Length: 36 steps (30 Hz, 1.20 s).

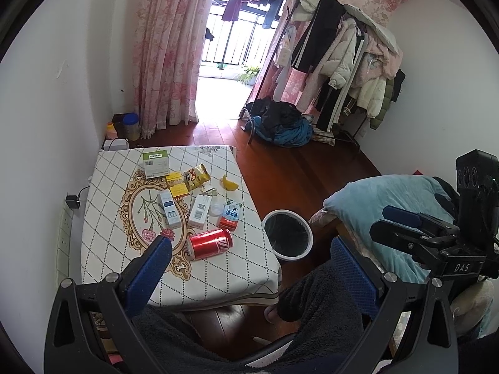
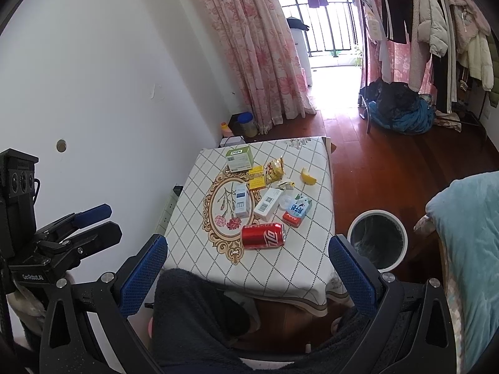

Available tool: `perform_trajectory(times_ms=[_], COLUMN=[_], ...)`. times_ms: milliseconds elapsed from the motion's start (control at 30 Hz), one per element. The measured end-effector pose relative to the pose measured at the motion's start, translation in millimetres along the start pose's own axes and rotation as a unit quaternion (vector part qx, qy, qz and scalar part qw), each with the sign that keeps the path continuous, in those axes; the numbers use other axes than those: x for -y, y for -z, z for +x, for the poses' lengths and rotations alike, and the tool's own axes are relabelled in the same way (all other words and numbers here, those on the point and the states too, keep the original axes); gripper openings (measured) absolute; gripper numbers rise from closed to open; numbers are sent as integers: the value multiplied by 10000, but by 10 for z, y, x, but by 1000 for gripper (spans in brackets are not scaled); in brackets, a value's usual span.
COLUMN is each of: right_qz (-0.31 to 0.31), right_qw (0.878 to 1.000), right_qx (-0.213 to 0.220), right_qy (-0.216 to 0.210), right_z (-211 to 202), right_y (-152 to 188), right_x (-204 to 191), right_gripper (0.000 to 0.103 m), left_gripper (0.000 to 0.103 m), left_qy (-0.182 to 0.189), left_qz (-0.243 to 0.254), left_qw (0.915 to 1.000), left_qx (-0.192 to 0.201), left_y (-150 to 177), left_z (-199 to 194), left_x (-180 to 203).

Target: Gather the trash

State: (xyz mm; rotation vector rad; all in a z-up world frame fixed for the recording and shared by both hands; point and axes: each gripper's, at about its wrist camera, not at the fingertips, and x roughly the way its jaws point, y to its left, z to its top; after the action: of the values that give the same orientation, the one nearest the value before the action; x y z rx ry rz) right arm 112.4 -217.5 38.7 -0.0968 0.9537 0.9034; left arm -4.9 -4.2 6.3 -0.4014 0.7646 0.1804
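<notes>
Trash lies on a small table with a checked cloth (image 1: 218, 268) (image 2: 299, 268): a red soda can (image 1: 209, 243) (image 2: 263, 235) on its side nearest me, a crushed red and blue carton (image 1: 230, 215) (image 2: 297, 210), several small boxes (image 1: 170, 208) (image 2: 242, 201), a yellow snack bag (image 1: 196, 177) (image 2: 275, 170) and a yellow peel (image 1: 229, 183) (image 2: 307, 177). A white bin with a black liner (image 1: 287, 237) (image 2: 377, 239) stands on the floor right of the table. My left gripper (image 1: 251, 249) is open and empty, above the table's near edge. My right gripper (image 2: 248, 249) is open and empty, also short of the can.
A bed with a blue blanket (image 1: 389, 212) (image 2: 464, 233) lies at the right. My dark-trousered legs (image 1: 312, 305) (image 2: 193, 311) are below the grippers. A clothes rack (image 1: 343, 62) and a clothes pile (image 1: 280, 124) stand behind. Jars (image 1: 129, 126) sit by the curtain. A white wall runs along the left.
</notes>
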Motion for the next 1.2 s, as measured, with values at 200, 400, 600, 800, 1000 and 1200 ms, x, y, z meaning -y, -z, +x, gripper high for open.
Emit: perform_trajectory(times_ms=[200,400,600,800,1000,1200], right_qz=[8,3,3,-1,2,-3], right_qw=[10000,10000,10000,10000,10000,10000], right_qx=[-8,-6,4,0,6,16], right_qy=[-8,-4,-7,-6,-4,-7], right_z=[-6,-9,0,-7,-10,-12], right_y=[-13,-21,-31,-79,-85,-100], right_x=[4,5,26,37,42,52], right_gripper=[103,103,103,103,103,103], left_gripper=[103,103,103,103,103,103], left_qy=[4,6,12,1,9,4], left_qz=[-10,-8,-6,6,-1,1], left_qw=[10000,10000,10000,10000,10000,10000], left_qx=[11,3,8,3,11,12], left_y=[-10,-10,-7,-11,-3,-4], left_z=[-26,-16,-15,-25,-17,-28], left_x=[-18,-21,-22,-21,-24,-23])
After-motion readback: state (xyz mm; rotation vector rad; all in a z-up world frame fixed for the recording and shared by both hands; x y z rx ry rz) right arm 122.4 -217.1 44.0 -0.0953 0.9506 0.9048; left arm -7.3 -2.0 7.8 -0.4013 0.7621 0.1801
